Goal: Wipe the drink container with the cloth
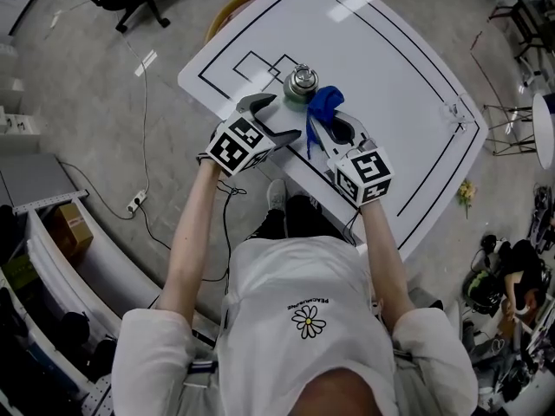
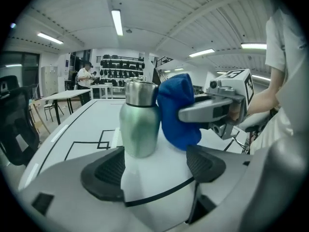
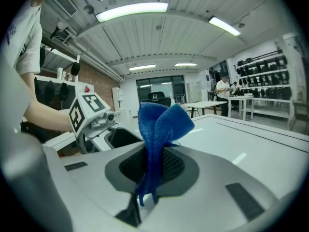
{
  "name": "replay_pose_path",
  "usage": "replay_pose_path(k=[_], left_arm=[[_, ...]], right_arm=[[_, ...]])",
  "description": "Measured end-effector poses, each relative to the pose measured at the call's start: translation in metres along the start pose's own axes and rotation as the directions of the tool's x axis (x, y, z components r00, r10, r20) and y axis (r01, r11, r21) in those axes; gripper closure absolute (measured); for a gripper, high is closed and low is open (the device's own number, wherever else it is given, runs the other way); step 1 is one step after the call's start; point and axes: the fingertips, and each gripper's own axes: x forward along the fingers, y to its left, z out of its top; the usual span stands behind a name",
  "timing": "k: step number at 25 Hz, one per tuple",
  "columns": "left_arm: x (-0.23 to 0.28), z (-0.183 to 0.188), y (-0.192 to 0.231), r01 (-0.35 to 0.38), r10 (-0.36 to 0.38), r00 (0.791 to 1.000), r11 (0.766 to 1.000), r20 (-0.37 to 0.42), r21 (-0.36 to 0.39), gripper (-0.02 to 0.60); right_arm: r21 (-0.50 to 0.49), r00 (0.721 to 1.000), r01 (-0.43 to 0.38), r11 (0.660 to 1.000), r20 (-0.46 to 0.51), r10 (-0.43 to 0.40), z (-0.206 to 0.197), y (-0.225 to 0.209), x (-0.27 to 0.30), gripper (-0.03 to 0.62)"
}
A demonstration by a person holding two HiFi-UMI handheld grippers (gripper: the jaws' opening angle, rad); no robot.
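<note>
Left gripper [image 2: 155, 167] jaws spread wide, empty; bottle [image 2: 139, 119] stands just ahead, probably so I can steady it. Right gripper [image 3: 153, 164] pinches cloth [image 3: 163, 122], bunched end at bottle's side, ready for wiping.

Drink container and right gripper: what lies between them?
The blue cloth, pinched in the tongs of the right gripper; its bunched end sits right beside the drink container. The left gripper view shows it.
</note>
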Motion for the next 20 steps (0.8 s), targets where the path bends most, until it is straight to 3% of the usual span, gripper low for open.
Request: replay_pose_path(k=[3,6,11,20], left_arm=[[-0.003,0.005,0.019,-0.044,0.044,0.999,0.999,0.006,0.006,0.196],[0.005,0.013,0.029,-0.046,0.047,0.999,0.999,0.025,-0.008,0.196],[0.021,0.015,0.019,-0.013,0.013,1.0,1.0,0.001,0.001,0.196],[0.017,0.009,0.01,-0.074,0.074,0.997,0.996,-0.007,-0.042,0.195]], right_arm=[[0.061,0.996,0.032,0.998,0.085,-0.037,0.029,-0.018,-0.015,0.551],[0.105,0.991,0.003,0.994,0.132,-0.017,0.047,-0.022,-0.015,0.551],[0.123,0.99,-0.061,0.991,0.135,0.045,0.055,-0.014,-0.003,0.551],[0.188,0.989,-0.086,0.978,0.138,0.06,0.05,0.002,0.004,0.551]])
